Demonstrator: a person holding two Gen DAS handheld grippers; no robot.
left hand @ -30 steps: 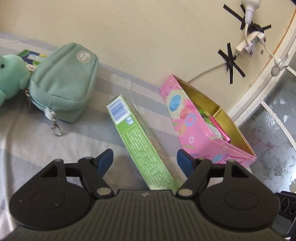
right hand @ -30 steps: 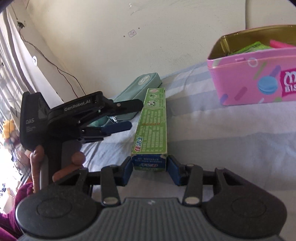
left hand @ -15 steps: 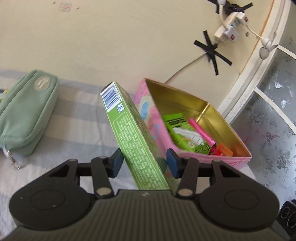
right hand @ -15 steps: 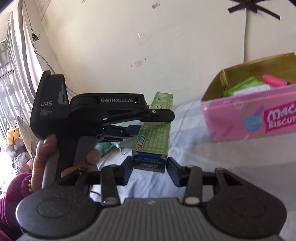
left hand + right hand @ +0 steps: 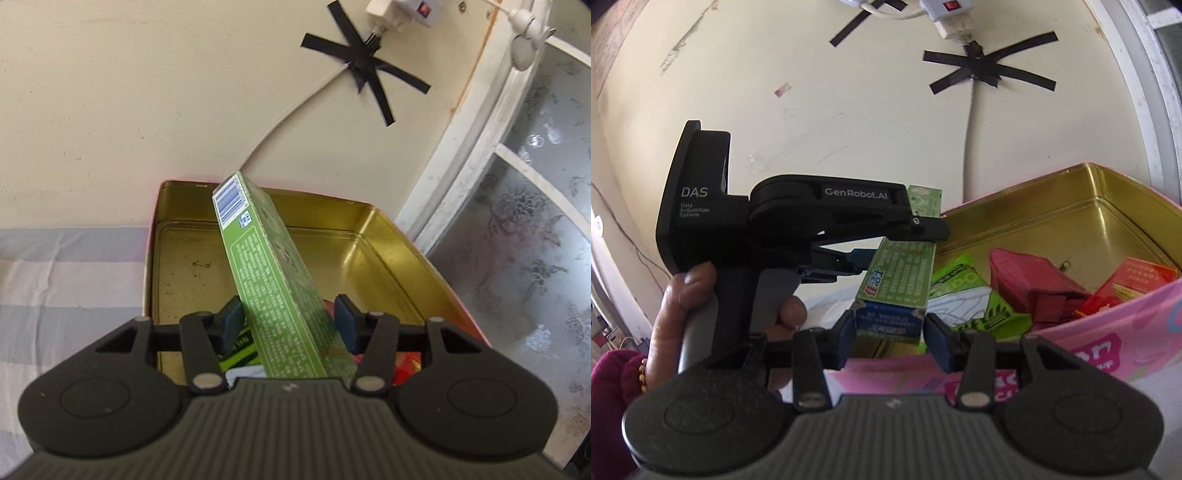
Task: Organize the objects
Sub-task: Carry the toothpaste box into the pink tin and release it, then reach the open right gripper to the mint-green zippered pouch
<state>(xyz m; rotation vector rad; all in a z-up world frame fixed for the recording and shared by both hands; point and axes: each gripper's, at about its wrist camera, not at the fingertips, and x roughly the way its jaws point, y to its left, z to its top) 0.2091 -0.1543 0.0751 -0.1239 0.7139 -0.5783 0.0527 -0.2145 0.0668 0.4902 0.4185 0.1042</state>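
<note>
Now the long green cardboard box (image 5: 275, 280) hangs tilted over the open pink tin with a gold interior (image 5: 391, 254), its barcode end toward 12 o'clock. Both the left gripper (image 5: 286, 321) and right gripper (image 5: 889, 331) clamp it. Packets already lie inside; lowering and release remain.

Two close wrist views, both over the tin (image 5: 177, 206) (image 5: 1108, 199)

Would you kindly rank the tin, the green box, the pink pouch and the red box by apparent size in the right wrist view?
1. tin
2. green box, though it is nearest the camera
3. pink pouch
4. red box, partly hidden, so unsure
</note>
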